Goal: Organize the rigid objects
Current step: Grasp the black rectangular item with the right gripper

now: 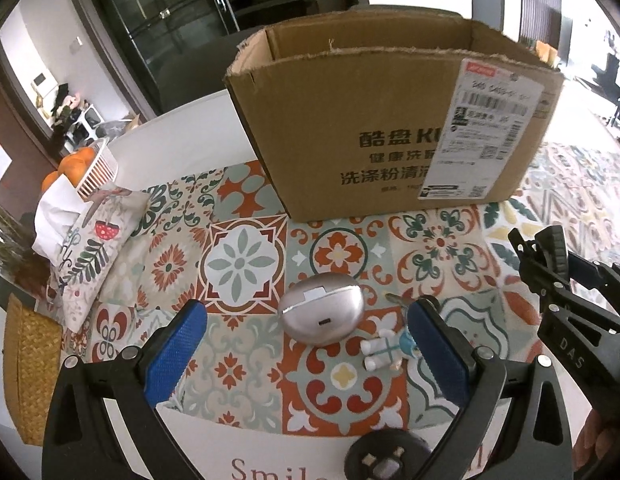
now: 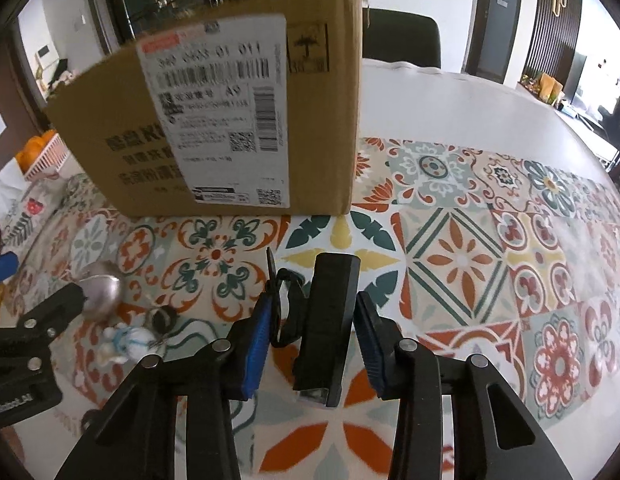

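Rigid objects on the patterned cloth, before an open brown cardboard box (image 1: 349, 128).
Silver oval earbud case (image 1: 321, 309), closed; small white-and-blue figurine keychain (image 1: 383, 354) beside it; black rectangular bar (image 2: 327, 328) lying flat.

**Room and surroundings**

White table (image 2: 449, 96) under a patterned tile-print cloth (image 2: 469, 248). Ahead of the claw: dark chair (image 2: 401, 36), glass-door cabinet (image 1: 170, 12). Far right: slatted dark wall (image 2: 557, 20), bright daylight. Far left: shelf (image 1: 86, 120) with clutter.
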A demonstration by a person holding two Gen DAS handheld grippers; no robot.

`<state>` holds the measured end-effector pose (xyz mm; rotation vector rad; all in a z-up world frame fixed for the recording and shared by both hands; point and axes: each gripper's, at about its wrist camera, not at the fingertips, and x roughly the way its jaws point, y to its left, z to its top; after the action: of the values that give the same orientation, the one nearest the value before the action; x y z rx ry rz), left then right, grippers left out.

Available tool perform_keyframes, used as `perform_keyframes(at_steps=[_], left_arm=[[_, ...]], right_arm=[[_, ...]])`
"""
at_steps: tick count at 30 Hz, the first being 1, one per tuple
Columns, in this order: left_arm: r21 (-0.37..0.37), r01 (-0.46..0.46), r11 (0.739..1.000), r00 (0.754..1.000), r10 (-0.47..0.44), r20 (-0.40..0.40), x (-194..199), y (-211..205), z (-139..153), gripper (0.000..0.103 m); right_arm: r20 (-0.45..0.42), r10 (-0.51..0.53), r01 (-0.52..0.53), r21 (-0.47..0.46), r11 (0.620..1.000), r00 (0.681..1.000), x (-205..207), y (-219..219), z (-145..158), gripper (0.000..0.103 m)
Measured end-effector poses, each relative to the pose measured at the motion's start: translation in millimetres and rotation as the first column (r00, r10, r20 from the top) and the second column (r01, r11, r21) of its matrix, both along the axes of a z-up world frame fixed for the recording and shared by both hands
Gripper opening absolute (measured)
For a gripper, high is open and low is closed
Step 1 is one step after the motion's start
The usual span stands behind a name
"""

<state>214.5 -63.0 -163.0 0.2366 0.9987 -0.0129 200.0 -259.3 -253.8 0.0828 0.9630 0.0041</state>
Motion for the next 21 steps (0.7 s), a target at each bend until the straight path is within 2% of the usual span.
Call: perform_keyframes(at_steps=[11, 21], left_arm=[[-0.076, 0.068, 0.995, 0.998, -0.068, 0.005, -41.4, 10.5, 17.9, 0.102], [-0.147, 0.087, 0.985, 0.994, -0.096, -0.054, -78.6, 14.2, -3.6, 0.101]], right_arm=[[0.054, 0.004, -0.004, 0.010, 1.000, 0.999, -46.1, 17.6, 35.0, 0.041], [0.015, 0.022, -0.022, -0.008, 1.000, 1.000, -80.6, 20.4, 31.3, 0.041]])
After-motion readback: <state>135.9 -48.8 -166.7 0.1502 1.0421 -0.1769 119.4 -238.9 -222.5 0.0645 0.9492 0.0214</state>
